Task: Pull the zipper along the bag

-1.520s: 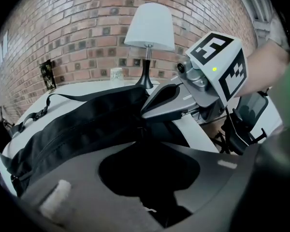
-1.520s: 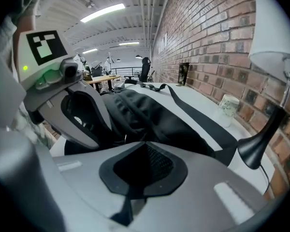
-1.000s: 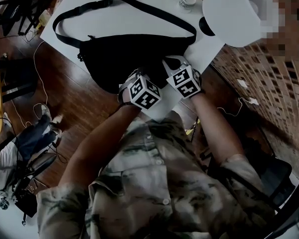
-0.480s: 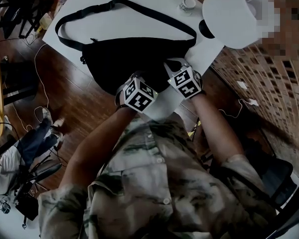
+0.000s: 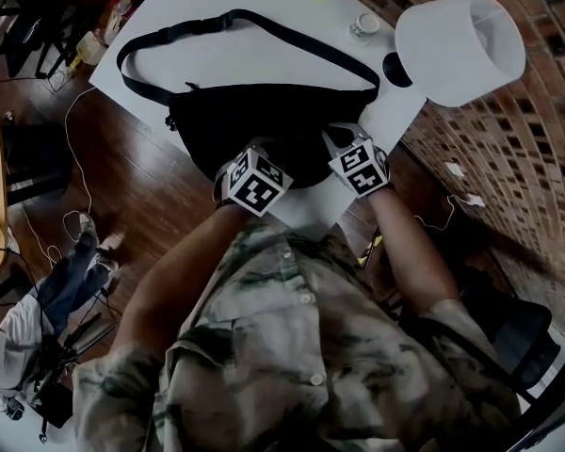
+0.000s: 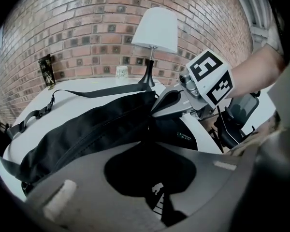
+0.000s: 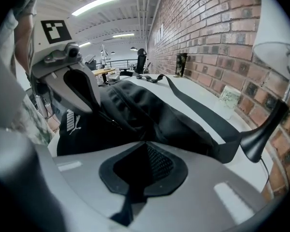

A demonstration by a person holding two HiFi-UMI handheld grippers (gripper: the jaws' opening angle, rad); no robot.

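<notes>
A black waist bag lies on the white table, its strap looped toward the far side. My left gripper is at the bag's near edge, shut on black fabric beside a white logo. My right gripper is at the bag's near right end, shut on the bag where the zipper line ends; the left gripper view shows its fingertips there. Black mesh fabric fills the right jaws. The zipper pull itself is hidden.
A white lamp with a black base stands at the table's far right, with a small cup beside it. A brick wall runs along the right. The near table edge lies under my grippers, with wooden floor and cables to the left.
My left gripper has slid a little to the left along the bag's near edge. The right gripper has stayed at the bag's right end. The head view has shifted slightly.
</notes>
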